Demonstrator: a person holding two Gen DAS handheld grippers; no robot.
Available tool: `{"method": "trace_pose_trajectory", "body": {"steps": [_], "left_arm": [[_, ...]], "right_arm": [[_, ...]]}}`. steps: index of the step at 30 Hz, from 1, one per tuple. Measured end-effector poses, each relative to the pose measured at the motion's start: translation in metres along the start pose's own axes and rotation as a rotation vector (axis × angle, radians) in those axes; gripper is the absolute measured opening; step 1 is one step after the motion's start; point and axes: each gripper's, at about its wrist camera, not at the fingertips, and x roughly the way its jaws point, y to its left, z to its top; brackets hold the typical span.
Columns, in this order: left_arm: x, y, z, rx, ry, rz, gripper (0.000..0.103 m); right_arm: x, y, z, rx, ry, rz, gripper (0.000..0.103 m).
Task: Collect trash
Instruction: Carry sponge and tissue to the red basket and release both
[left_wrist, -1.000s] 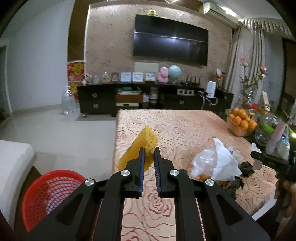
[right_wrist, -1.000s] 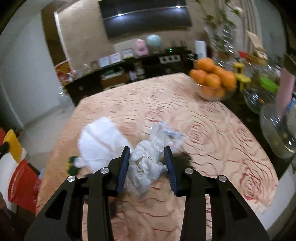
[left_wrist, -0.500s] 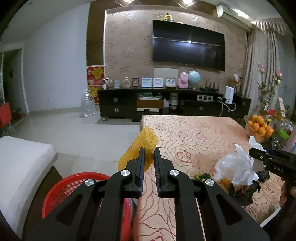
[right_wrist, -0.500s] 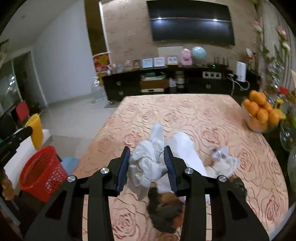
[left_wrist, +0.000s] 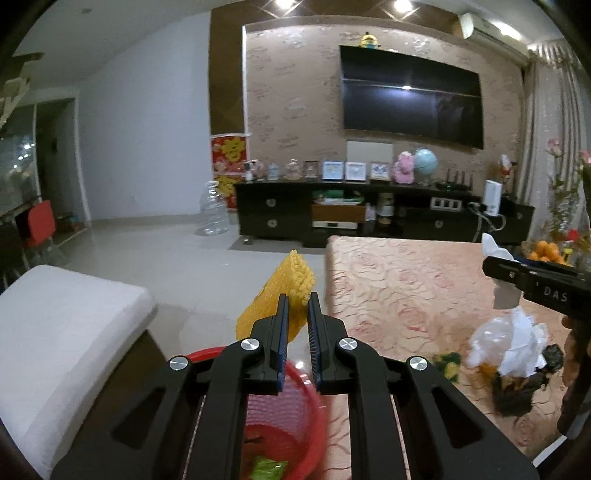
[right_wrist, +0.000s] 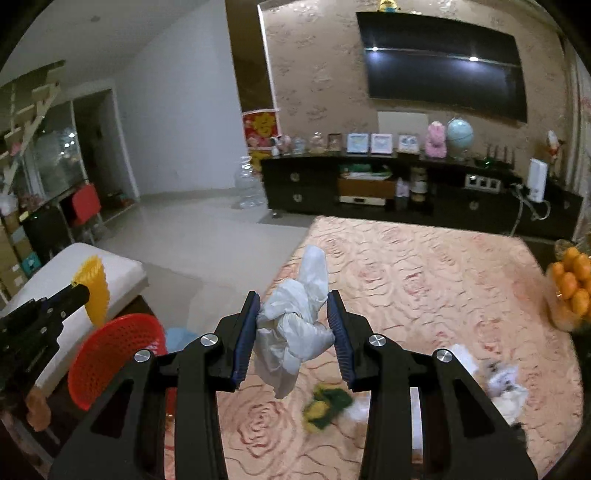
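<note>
My left gripper (left_wrist: 295, 301) is shut on a yellow foam net (left_wrist: 282, 291) and hangs just past the table's left edge, above the red basket (left_wrist: 291, 417). From the right wrist view the same net (right_wrist: 94, 291) shows at the left over the basket (right_wrist: 110, 358). My right gripper (right_wrist: 293, 306) is shut on a crumpled white plastic bag (right_wrist: 295, 325), held above the table's near left part. The right gripper (left_wrist: 532, 280) also shows at the right of the left wrist view. More trash lies on the table: a clear bag with dark scraps (left_wrist: 513, 354) and a green-yellow wrapper (right_wrist: 325, 404).
The table wears a pink rose-patterned cloth (right_wrist: 424, 280). A bowl of oranges (right_wrist: 570, 288) stands at its right edge. A white cushioned seat (left_wrist: 59, 332) lies left of the basket. A green scrap (left_wrist: 266, 467) lies in the basket. A TV cabinet (left_wrist: 369, 218) lines the far wall.
Both grippers have swung left toward the basket, each keeping its hold. The right one rose off the table with the white bag; the basket now lies under the left gripper.
</note>
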Motion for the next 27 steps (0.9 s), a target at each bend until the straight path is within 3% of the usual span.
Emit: {"method": "trace_pose_trajectory", "body": {"steps": [11, 19, 24, 27], "left_arm": [[-0.01, 0.057, -0.004, 0.012, 0.044, 0.14, 0.01], [-0.005, 0.078, -0.012, -0.043, 0.07, 0.151, 0.01], [0.006, 0.087, -0.019, -0.064, 0.124, 0.149, 0.01], [0.014, 0.089, -0.026, -0.061, 0.169, 0.158, 0.01]], "right_arm": [[0.015, 0.071, 0.001, -0.088, 0.032, 0.126, 0.037], [0.026, 0.119, 0.005, -0.148, 0.092, 0.234, 0.037], [0.035, 0.132, 0.001, -0.158, 0.1, 0.294, 0.037], [0.048, 0.136, -0.009, -0.163, 0.148, 0.298, 0.037]]}}
